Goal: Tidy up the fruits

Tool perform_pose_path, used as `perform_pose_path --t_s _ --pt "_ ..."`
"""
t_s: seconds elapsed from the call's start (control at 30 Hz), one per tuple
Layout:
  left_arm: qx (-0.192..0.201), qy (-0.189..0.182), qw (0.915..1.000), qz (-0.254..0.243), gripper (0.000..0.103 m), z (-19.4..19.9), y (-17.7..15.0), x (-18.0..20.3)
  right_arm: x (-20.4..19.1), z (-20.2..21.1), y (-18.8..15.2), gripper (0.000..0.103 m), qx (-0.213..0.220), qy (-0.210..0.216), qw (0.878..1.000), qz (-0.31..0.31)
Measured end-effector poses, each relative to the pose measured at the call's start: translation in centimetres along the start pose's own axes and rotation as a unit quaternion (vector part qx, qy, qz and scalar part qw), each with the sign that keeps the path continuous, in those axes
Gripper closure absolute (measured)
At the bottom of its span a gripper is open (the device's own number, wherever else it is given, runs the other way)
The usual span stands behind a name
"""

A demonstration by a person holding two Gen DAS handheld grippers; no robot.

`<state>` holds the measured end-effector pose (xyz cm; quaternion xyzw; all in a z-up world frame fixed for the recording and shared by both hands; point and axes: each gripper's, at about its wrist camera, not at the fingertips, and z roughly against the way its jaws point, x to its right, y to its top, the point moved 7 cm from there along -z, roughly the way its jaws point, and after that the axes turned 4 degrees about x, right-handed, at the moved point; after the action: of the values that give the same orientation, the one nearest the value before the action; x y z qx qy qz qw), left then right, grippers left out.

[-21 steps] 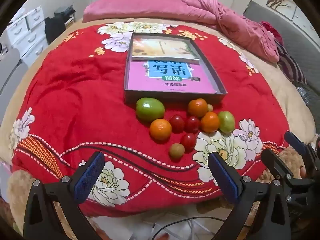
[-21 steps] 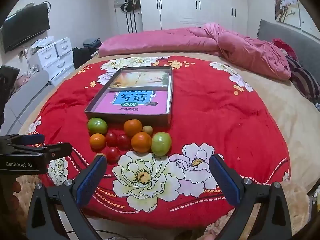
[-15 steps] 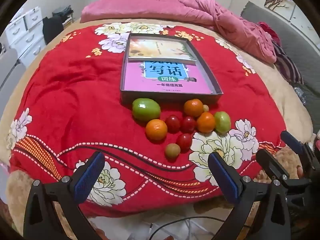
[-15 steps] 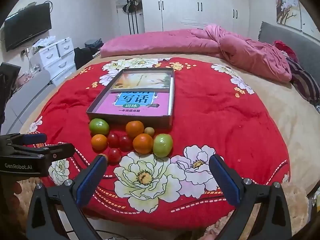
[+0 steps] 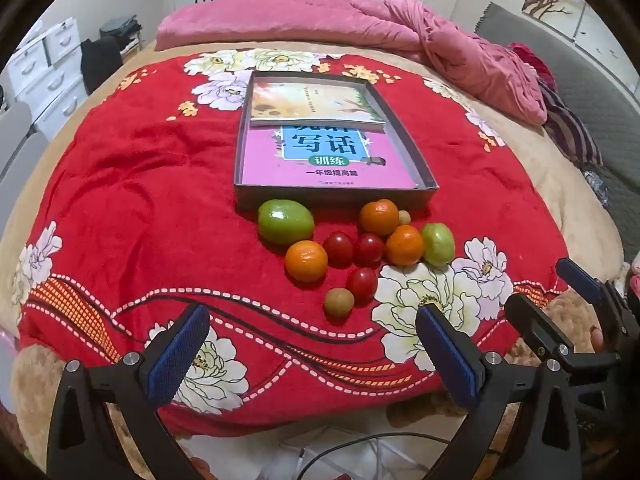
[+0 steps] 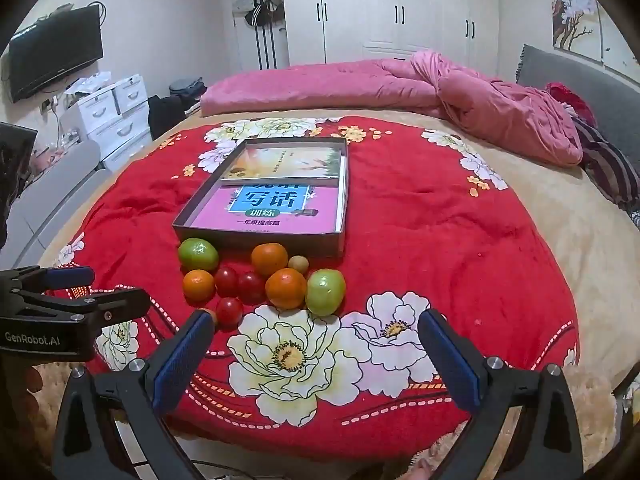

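Note:
Fruit lies in a cluster on the red floral blanket [image 5: 120, 208], right in front of a shallow grey box [image 5: 332, 194]. There are two green fruits [image 5: 285, 221] [image 5: 438, 244], three oranges [image 5: 306, 261], three cherry tomatoes [image 5: 362, 284] and two small brownish fruits [image 5: 338, 302]. My left gripper [image 5: 310, 320] hovers open just short of the cluster, holding nothing. My right gripper [image 6: 316, 320] is open too, on the near side of the right-hand green fruit [image 6: 325, 292] and an orange [image 6: 286, 288]. In the right wrist view the left finger hides one small brownish fruit.
Two books lie in the box [image 6: 260, 238], a pink one [image 6: 272, 212] in front. A pink duvet [image 6: 360, 84] is bunched at the far side of the bed. White drawers [image 6: 112, 112] and a wall TV [image 6: 56, 56] stand to the left. Cables hang below the blanket's near edge.
The left wrist view has drifted slightly, so the fruit sits a little further left in it. No fruit has moved, and both grippers stay wide open.

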<state>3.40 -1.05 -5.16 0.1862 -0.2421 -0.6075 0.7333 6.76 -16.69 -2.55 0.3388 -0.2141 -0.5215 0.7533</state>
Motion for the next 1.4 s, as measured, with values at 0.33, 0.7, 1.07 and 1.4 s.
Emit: perform_pose_path --t_s 0.33,0.7,1.07,1.4 --pt "0.004 -0.008 1.0 -0.004 0.0 0.34 0.05 0.26 0.09 0.03 0.05 0.0 0.0 -0.001 1.0 0.0" --pt "0.003 -0.012 0.9999 -0.008 0.0 0.22 0.04 0.46 0.23 -0.05 0.14 0.0 -0.002 -0.004 1.0 0.0" --pt "0.003 -0.014 0.9999 -0.009 0.0 0.11 -0.06 0.57 0.21 -0.09 0.24 0.0 -0.002 -0.005 1.0 -0.001" --pt "0.004 -0.014 0.9998 -0.009 0.0 0.12 -0.09 0.5 0.33 -0.11 0.26 0.0 -0.001 -0.006 1.0 -0.002"
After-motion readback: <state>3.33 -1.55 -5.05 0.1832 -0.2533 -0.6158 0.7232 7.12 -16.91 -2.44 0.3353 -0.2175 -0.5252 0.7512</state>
